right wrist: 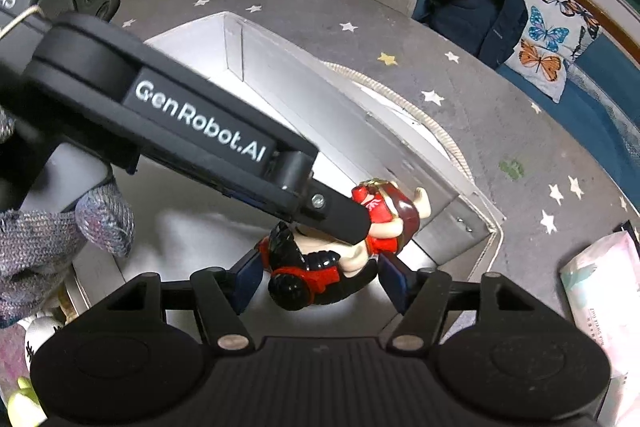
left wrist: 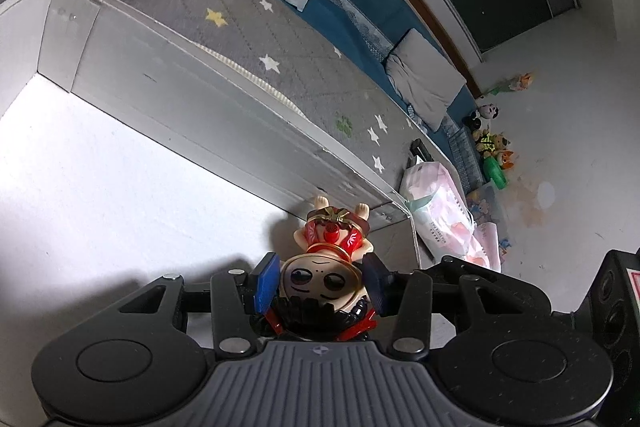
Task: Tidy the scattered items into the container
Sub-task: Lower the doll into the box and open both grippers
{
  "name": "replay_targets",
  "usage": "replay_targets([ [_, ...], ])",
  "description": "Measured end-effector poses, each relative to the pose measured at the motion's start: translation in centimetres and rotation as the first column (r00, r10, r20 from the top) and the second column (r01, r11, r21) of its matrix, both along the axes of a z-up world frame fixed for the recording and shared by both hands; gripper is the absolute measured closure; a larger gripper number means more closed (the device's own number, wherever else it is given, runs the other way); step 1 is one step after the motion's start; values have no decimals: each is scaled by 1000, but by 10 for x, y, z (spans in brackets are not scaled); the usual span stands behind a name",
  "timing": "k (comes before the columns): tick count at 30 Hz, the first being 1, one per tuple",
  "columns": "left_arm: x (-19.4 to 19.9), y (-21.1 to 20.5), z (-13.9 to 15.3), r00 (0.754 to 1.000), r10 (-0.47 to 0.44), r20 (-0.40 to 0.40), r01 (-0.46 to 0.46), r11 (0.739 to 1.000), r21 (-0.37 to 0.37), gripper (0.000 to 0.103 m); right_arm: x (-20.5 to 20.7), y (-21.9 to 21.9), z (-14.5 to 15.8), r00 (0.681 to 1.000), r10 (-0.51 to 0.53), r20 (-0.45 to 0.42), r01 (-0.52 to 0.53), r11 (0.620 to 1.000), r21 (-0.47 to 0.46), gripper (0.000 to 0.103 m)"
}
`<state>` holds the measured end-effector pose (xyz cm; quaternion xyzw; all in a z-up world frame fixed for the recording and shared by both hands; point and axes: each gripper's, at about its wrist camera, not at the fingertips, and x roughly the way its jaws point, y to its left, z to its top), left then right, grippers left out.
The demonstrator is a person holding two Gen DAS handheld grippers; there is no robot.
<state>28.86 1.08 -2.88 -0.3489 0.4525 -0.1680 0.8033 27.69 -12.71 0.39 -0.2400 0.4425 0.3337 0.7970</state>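
A toy figure (left wrist: pixel 334 239) in red clothes with black hair and a pale face lies low inside the white box (left wrist: pixel 160 79), close to its far corner. My left gripper (left wrist: pixel 320 267) is shut on the figure's head, a blue pad pressed to each side. In the right wrist view the left gripper's black finger (right wrist: pixel 340 215) crosses from the upper left onto the same figure (right wrist: pixel 384 223). My right gripper (right wrist: pixel 320 279) stands open around the figure's hair end, with a narrow gap at each blue pad. The box wall (right wrist: pixel 320 107) runs behind.
The box rests on a grey star-print mat (left wrist: pixel 240 7). A pink tissue pack (right wrist: pixel 600 287) lies just outside the box's corner. A dark backpack (right wrist: pixel 472 7), a butterfly pillow (right wrist: pixel 548 35) and plush toys (left wrist: pixel 492 143) lie further off. A gloved hand (right wrist: pixel 60 227) is at left.
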Motion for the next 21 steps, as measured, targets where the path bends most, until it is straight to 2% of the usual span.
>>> replay_targets([
  [6, 0, 1, 3, 1000, -11, 6, 11, 1000, 6, 55, -2, -4, 4, 1000, -14, 8, 13, 1000, 21, 37],
  [8, -1, 2, 4, 1000, -12, 9, 12, 1000, 5, 55, -4, -4, 5, 1000, -16, 17, 16, 1000, 24, 33],
  [11, -2, 3, 6, 1000, -5, 15, 5, 1000, 8, 55, -9, -6, 7, 999, -28, 37, 28, 999, 23, 32],
  [21, -27, 13, 32, 995, -2, 99, -1, 999, 33, 55, -28, -27, 33, 990, -89, 107, 77, 991, 108, 32],
])
